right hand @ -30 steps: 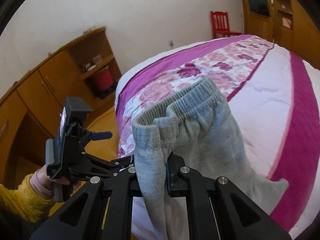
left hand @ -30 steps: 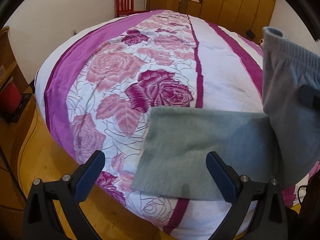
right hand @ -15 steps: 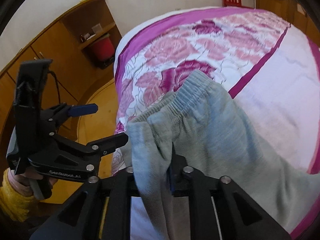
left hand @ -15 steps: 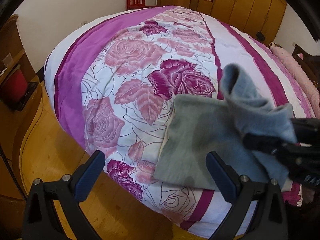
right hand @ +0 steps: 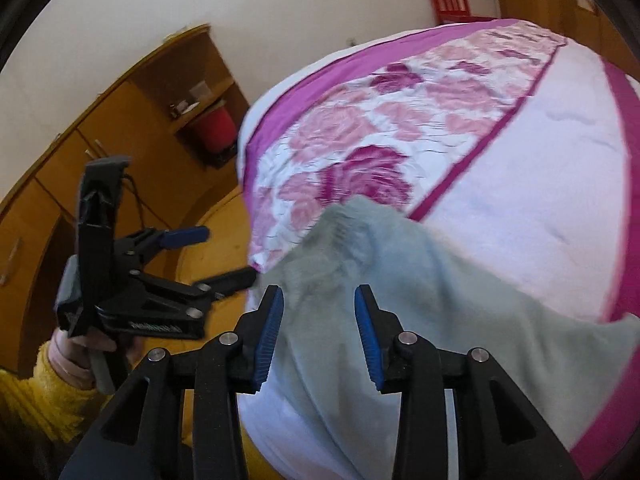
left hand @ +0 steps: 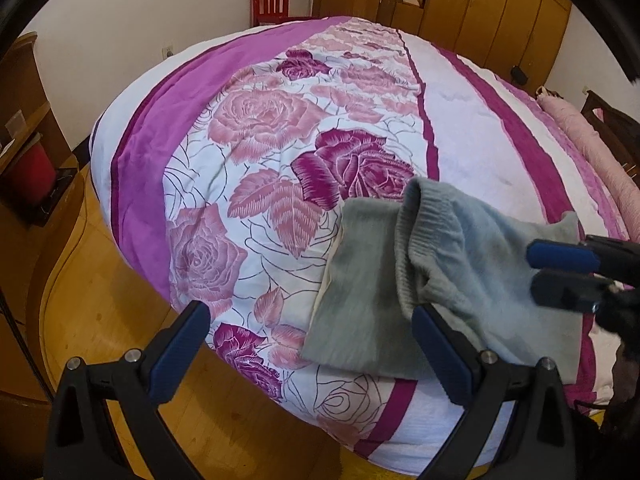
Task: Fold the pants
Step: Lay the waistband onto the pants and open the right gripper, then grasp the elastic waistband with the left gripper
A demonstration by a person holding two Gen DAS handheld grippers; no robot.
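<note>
On the rose-patterned bedspread [left hand: 280,152] the grey pants [left hand: 460,280] lie folded near the bed's edge, while your right gripper [right hand: 319,334] and left gripper [left hand: 308,354] both have fingers apart, holding nothing.

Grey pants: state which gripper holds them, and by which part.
Neither. The right gripper is open above the pants; the left gripper is open, empty.

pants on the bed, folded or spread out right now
Folded: the grey pants lie doubled on the bedspread, the waistband end laid over the lower layer. The right hand-held gripper is open, released.
</note>
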